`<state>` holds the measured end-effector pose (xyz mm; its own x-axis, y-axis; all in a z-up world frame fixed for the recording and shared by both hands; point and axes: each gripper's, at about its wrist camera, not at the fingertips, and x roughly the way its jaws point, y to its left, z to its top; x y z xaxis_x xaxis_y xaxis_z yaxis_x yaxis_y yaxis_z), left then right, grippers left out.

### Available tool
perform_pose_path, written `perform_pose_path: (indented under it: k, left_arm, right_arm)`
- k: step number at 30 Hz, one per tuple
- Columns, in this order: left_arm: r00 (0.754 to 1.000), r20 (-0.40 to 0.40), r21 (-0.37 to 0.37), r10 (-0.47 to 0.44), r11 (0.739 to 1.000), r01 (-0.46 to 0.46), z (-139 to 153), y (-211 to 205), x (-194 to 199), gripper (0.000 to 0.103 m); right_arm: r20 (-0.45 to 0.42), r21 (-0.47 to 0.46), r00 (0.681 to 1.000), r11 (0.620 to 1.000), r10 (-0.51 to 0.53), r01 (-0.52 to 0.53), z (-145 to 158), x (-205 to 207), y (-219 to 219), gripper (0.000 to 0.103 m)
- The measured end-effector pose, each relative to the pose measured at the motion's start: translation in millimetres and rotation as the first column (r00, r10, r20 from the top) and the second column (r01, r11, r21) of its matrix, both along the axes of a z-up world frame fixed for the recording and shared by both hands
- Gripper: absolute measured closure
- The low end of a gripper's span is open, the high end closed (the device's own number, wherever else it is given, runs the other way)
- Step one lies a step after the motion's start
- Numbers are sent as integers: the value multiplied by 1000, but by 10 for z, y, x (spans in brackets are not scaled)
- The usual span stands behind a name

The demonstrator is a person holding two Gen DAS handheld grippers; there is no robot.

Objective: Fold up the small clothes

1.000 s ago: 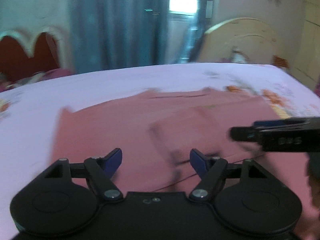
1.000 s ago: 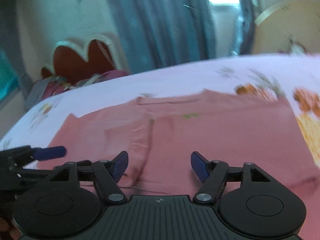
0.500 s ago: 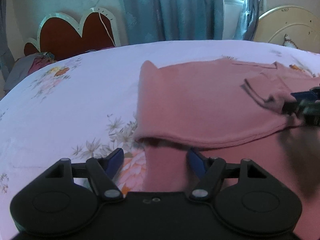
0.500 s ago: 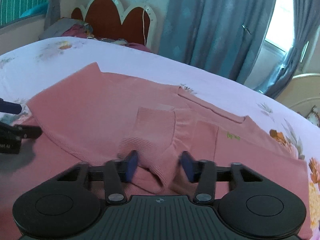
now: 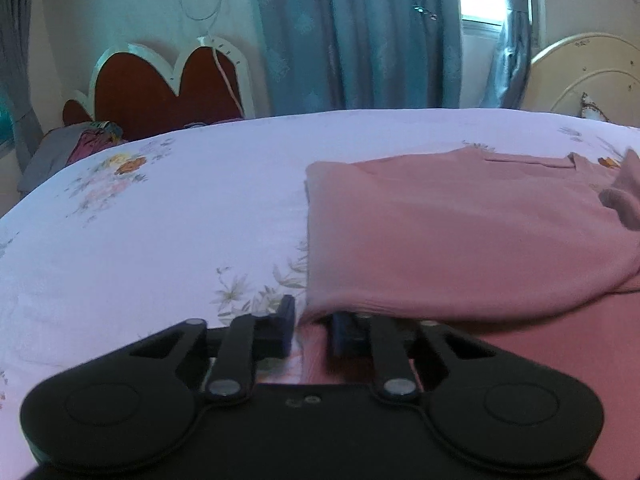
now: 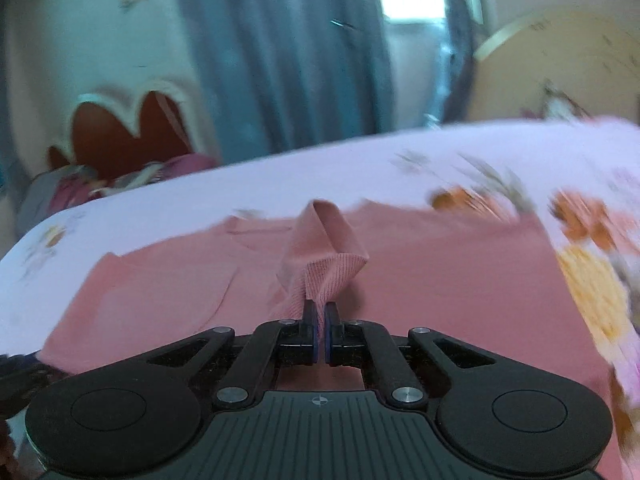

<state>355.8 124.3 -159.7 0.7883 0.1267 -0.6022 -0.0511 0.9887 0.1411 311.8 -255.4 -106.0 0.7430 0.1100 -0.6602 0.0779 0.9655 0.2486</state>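
Observation:
A pink knitted sweater (image 5: 460, 232) lies spread on the bed, its near part folded over with a rounded hem. My left gripper (image 5: 314, 328) sits at the hem's left corner. Its jaws are closing with the fabric edge between them; a narrow gap still shows between the pads, and the hem drapes over the right finger. In the right wrist view the same sweater (image 6: 460, 280) fills the middle. My right gripper (image 6: 320, 312) is shut on the ribbed sleeve cuff (image 6: 328, 264), which stands up from the sweater in a twisted peak.
The bed carries a pale lilac floral sheet (image 5: 168, 232). A red-brown headboard with a white scalloped rim (image 5: 168, 88) and a heap of clothes (image 5: 80, 140) stand at the far left. Blue curtains (image 5: 352, 32) hang behind; a cream rounded board (image 5: 588, 76) is at the far right.
The left gripper went from over the sweater to its left hem corner and narrowed its jaws. The right gripper closed on the sleeve cuff and pulled it up off the sweater.

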Motion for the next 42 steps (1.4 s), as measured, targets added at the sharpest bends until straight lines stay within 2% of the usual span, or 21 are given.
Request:
perform_pose_path:
  k: [2, 4, 7, 10, 14, 15, 16, 18, 21, 22, 23, 26, 27, 30, 33, 35, 37, 39, 40, 42]
  left_arm:
    - [1000, 0, 23, -14, 1000, 14, -18, -39, -14, 92]
    - [1000, -5, 23, -10, 1000, 10, -39, -31, -2, 92]
    - [1000, -9, 18, -7, 1000, 7, -33, -19, -1, 92]
    - [1000, -16, 14, -9, 1000, 10, -36, -2, -8, 92]
    - [1000, -24, 8, -8, 1000, 8, -34, -17, -12, 92]
    - [1000, -25, 13, -8, 1000, 8, -39, -27, -11, 92]
    - [1000, -26, 17, -8, 1000, 8, -43, -34, -9, 92]
    - [1000, -29, 19, -7, 1000, 8, -44, -40, -5, 93]
    - [999, -32, 16, -4, 1000, 4, -44, -40, 6, 93]
    - [1000, -31, 16, -2, 1000, 3, -45, -44, 6, 93]
    - [999, -32, 17, 0, 1000, 1, -46, -49, 8, 93]
    - [999, -33, 13, 5, 1000, -5, -44, -49, 13, 93]
    - [999, -34, 12, 7, 1000, -7, -47, -50, 14, 93]
    - [999, -35, 11, 8, 1000, -8, -44, -51, 14, 93]
    - [999, -36, 7, 9, 1000, -9, -43, -46, 14, 92]
    - [999, -36, 9, 7, 1000, -7, -46, -49, 15, 92]
    - [999, -40, 9, 6, 1000, -6, -42, -45, 20, 92]
    - [999, -48, 0, 7, 1000, -7, -28, -31, 22, 90]
    - [999, -54, -1, 6, 1000, -7, -16, -27, 21, 89]
    - [998, -70, -16, 2, 1000, -3, 29, -1, 4, 78]
  right_arm:
    - [-25, 17, 1000, 1000, -15, 15, -62, -57, -72, 101]
    - [-38, 4, 999, 1000, -19, 19, -92, -103, -93, 101]
    - [-76, 35, 996, 998, -56, 59, -157, -132, -174, 101]
    - [-74, 40, 992, 994, -103, 106, -118, -210, -322, 101]
    - [-54, 81, 992, 989, -116, 120, -47, -199, -453, 100]
    - [-52, 86, 993, 990, -110, 114, -34, -178, -452, 92]
    - [-50, 91, 993, 990, -103, 107, -28, -158, -433, 65]
    - [-34, 81, 995, 992, -94, 96, -33, -114, -361, 22]
    - [-67, 68, 996, 996, -61, 66, -117, -21, -259, 25]
    - [-89, 72, 995, 996, -49, 55, -161, 6, -224, 38]
    - [-118, 78, 992, 996, -40, 50, -207, 38, -192, 46]
    - [-125, 48, 992, 998, -31, 38, -235, 42, -91, 63]
    - [-124, 57, 992, 998, -22, 29, -231, 37, -75, 79]
    - [-90, 42, 996, 999, -4, 8, -150, 2, -43, 88]
    - [-28, -5, 999, 1000, -15, 14, 20, -70, -71, 88]
    - [-71, -34, 997, 999, -20, 17, -36, -53, -100, 88]
    - [-148, -17, 989, 1000, -8, 5, -169, -27, -144, 88]
    - [-141, 11, 990, 1000, -10, 12, -172, -70, -193, 87]
    - [-135, 18, 991, 1000, -20, 22, -149, -85, -213, 74]
    - [-95, 2, 994, 998, -61, 62, -65, -129, -259, 49]
